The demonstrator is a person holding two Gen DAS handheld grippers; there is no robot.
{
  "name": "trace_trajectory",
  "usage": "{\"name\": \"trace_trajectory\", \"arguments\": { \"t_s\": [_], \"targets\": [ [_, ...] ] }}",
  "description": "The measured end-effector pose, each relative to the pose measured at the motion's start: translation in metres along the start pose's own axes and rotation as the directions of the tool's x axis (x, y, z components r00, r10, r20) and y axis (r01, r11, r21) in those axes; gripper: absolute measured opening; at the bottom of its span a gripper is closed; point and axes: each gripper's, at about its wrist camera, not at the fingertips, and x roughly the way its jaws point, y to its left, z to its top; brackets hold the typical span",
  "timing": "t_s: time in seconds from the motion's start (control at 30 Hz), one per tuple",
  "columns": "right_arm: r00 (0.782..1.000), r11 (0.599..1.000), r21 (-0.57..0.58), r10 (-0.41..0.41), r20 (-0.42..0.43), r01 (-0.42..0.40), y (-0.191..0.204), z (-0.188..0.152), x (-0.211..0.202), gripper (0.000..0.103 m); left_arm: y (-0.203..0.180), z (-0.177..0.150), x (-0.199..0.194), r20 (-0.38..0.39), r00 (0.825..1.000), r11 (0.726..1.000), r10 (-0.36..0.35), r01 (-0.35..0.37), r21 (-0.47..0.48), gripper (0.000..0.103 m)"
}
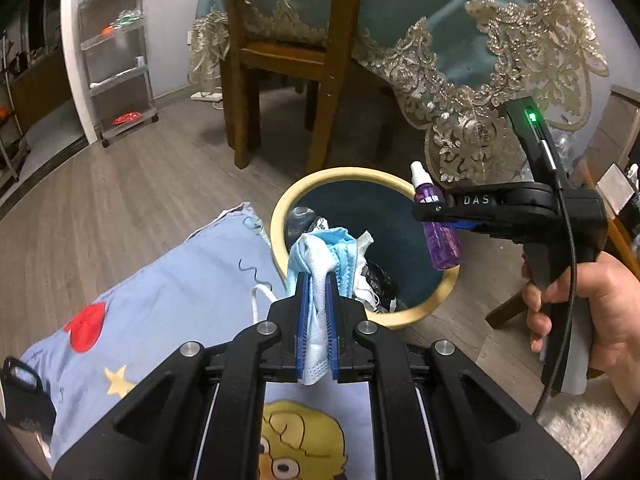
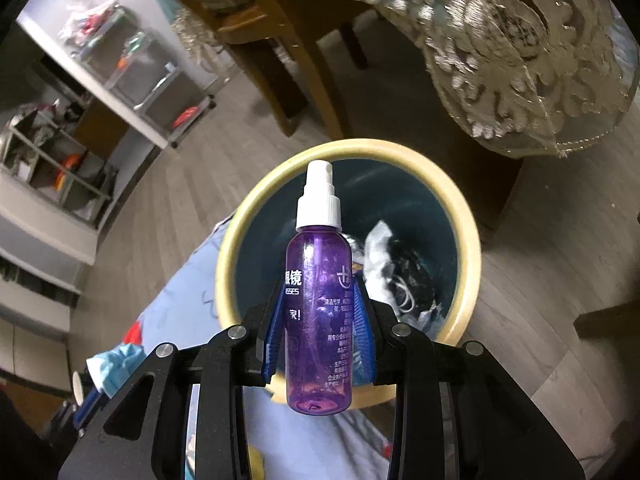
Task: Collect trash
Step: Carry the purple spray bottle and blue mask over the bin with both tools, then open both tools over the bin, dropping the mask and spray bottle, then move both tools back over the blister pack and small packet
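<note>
My left gripper [image 1: 317, 280] is shut on a crumpled blue and white face mask [image 1: 322, 258], which hangs at the near rim of a round trash bin [image 1: 282, 204] with a cream rim and dark inside. The right gripper [image 1: 434, 216], held by a hand [image 1: 592, 300], is shut on a purple spray bottle [image 1: 440, 236] with a white pump top, over the bin's right side. In the right wrist view my right gripper [image 2: 320, 300] clamps the purple bottle [image 2: 318, 280] upright above the bin [image 2: 460, 208]. Crumpled white and dark trash [image 2: 400, 276] lies inside the bin.
A light blue cartoon-print cushion [image 1: 160, 312] lies on the wood floor left of the bin. A wooden chair [image 1: 280, 60] and a table with a lace-edged teal cloth [image 1: 480, 60] stand behind it. A wheeled shelf cart [image 1: 116, 56] stands at the far left wall.
</note>
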Motion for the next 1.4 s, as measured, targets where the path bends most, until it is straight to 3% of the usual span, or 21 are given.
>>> {"name": "trace_trajectory", "arguments": {
  "t_s": [0.5, 0.57, 0.6, 0.63, 0.7, 0.73, 1.07, 1.23, 1.4],
  "targets": [
    [1.000, 0.999, 0.051, -0.002, -0.029, 0.004, -0.021, 0.011, 0.024, 0.034, -0.028, 0.041, 0.065, -0.030, 0.998, 0.998, -0.048, 0.049, 0.049, 0.008],
    [0.999, 0.998, 0.060, 0.026, -0.032, -0.024, -0.020, 0.012, 0.025, 0.034, -0.028, 0.044, 0.070, -0.031, 0.999, 0.998, -0.034, 0.035, 0.044, 0.014],
    [0.999, 0.998, 0.058, 0.036, -0.031, -0.034, -0.020, 0.012, 0.025, 0.034, -0.027, 0.046, 0.071, -0.028, 0.999, 0.999, -0.029, 0.030, 0.032, 0.028],
    [0.999, 0.998, 0.048, 0.032, -0.031, -0.030, -0.018, 0.012, 0.024, 0.034, -0.025, 0.047, 0.070, -0.017, 1.000, 1.000, -0.023, 0.023, 0.018, 0.050],
    [0.999, 0.999, 0.034, 0.030, -0.032, -0.029, -0.017, 0.013, 0.025, 0.041, -0.019, 0.046, 0.062, 0.028, 1.000, 1.000, -0.008, 0.008, -0.014, 0.065],
    [0.999, 0.999, 0.025, 0.028, -0.028, -0.027, -0.016, 0.014, 0.025, 0.050, -0.016, 0.046, 0.059, 0.041, 0.999, 1.000, -0.010, 0.011, -0.028, 0.065],
    [1.000, 0.999, -0.040, -0.001, -0.014, 0.000, -0.007, 0.011, 0.014, 0.065, 0.013, 0.020, 0.020, 0.037, 0.998, 0.997, 0.057, -0.055, -0.054, 0.069],
    [1.000, 0.993, -0.122, -0.007, -0.005, 0.006, 0.017, 0.000, -0.005, 0.083, 0.025, -0.005, -0.022, 0.061, 0.989, 0.989, 0.138, -0.135, -0.052, 0.091],
    [0.999, 0.982, -0.188, -0.023, 0.030, 0.028, 0.048, -0.017, -0.032, 0.091, 0.043, -0.041, -0.069, 0.064, 0.977, 0.976, 0.203, -0.196, -0.098, 0.097]
  ]
}}
